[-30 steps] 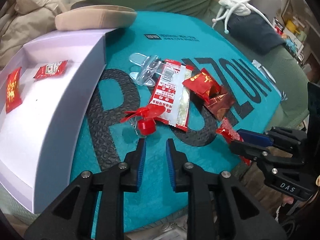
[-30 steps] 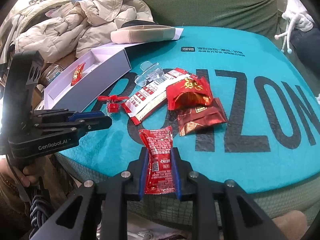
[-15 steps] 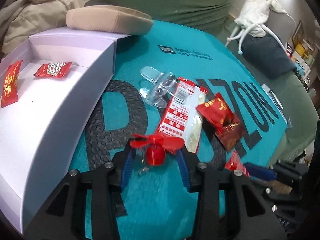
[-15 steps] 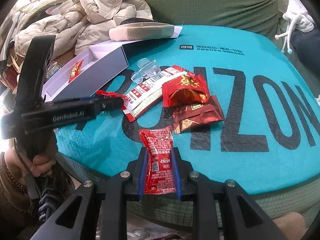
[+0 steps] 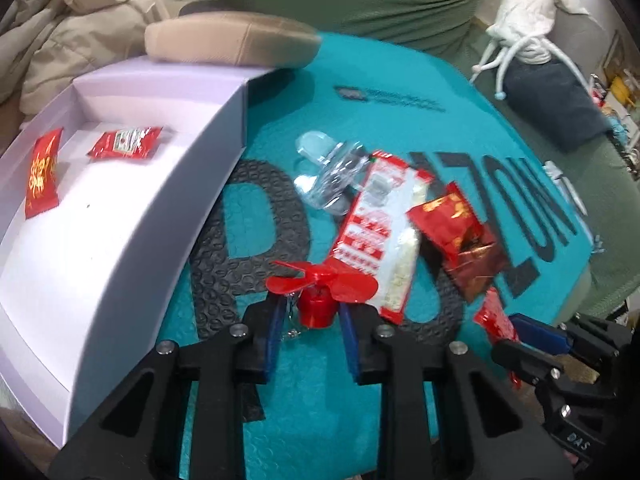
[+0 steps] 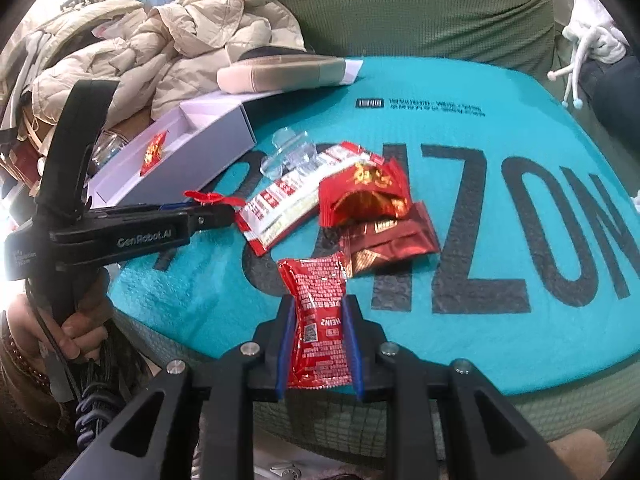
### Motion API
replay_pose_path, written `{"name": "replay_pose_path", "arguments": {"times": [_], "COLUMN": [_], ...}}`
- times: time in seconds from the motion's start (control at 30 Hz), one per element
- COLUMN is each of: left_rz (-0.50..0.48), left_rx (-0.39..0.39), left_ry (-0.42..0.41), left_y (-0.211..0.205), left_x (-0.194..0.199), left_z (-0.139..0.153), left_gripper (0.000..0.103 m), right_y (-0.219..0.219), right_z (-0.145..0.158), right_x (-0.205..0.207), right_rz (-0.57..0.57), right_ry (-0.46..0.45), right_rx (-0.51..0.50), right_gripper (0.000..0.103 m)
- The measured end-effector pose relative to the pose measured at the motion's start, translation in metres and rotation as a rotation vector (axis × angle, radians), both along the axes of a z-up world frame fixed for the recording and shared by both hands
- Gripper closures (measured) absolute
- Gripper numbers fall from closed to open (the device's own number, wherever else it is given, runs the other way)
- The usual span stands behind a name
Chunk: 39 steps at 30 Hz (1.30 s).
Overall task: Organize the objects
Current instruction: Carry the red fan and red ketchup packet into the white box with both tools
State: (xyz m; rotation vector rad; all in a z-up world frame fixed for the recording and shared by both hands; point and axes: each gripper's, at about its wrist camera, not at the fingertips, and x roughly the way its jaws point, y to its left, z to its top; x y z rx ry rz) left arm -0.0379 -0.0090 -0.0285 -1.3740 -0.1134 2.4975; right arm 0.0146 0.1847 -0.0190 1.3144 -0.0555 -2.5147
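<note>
My left gripper [image 5: 310,316] has its jaws around a small red propeller toy [image 5: 320,286] on the teal mat [image 5: 320,408]; the blue pads flank its base with small gaps. The toy also shows in the right wrist view [image 6: 212,199] at the left gripper's tip. My right gripper [image 6: 319,322] is shut on a red ketchup sachet [image 6: 318,320] at the mat's front edge. An open white box [image 5: 96,240] at the left holds two red packets [image 5: 42,174]. A long red-and-white packet [image 5: 378,236], a clear plastic clip [image 5: 328,176] and red snack packets [image 5: 456,226] lie mid-mat.
A beige cushion [image 5: 232,42] rests on the box's far end. A beige jacket [image 6: 160,52] is piled at the back left. A green sofa back [image 6: 420,12] rises behind the mat. A white plush toy [image 5: 528,32] and dark cloth [image 5: 556,108] lie at the right.
My left gripper moved forward, opened wider and came around the red propeller toy. My right gripper stayed put, holding the ketchup sachet.
</note>
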Motion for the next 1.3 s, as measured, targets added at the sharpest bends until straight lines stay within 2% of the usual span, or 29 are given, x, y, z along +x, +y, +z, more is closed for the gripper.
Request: {"name": "replay_pose_path", "arguments": {"times": [0.23,0.47,0.53,0.93,1.07,1.3], "left_rz": [0.005,0.012,0.011,0.124,0.169,0.250], "left_rx": [-0.016,-0.117,-0.111,-0.145,-0.188,-0.167], "left_ry": [-0.006,0.094,0.096,0.114,0.129,0.111], "left_y": [-0.002,0.001,-0.003,-0.062,-0.084,-0.126], "left_x": [0.003,0.015,0.018,0.037,0.045,0.055], "left_z": [0.012,0.041,0.047,0.071,0.074,0.075], "left_gripper": [0.079,0.079,0.079,0.079,0.078,0.079], "right_y": [-0.001,-0.008,-0.012,-0.068,-0.095,-0.138], "right_z": [0.017,0.034,0.040,0.063,0.068,0.071], "right_x": [-0.001,-0.005,-0.006,-0.011,-0.011,-0.013], "right_rz": [-0.015,0.000,0.012,0.147,0.209,0.316], "right_ry": [0.024,0.055,0.069,0.114,0.120,0.107], "right_rx": [0.025,0.019,0.016,-0.009,-0.017,-0.021], "right_gripper": [0.080,0.080,0.080,0.080,0.080,0.080]}}
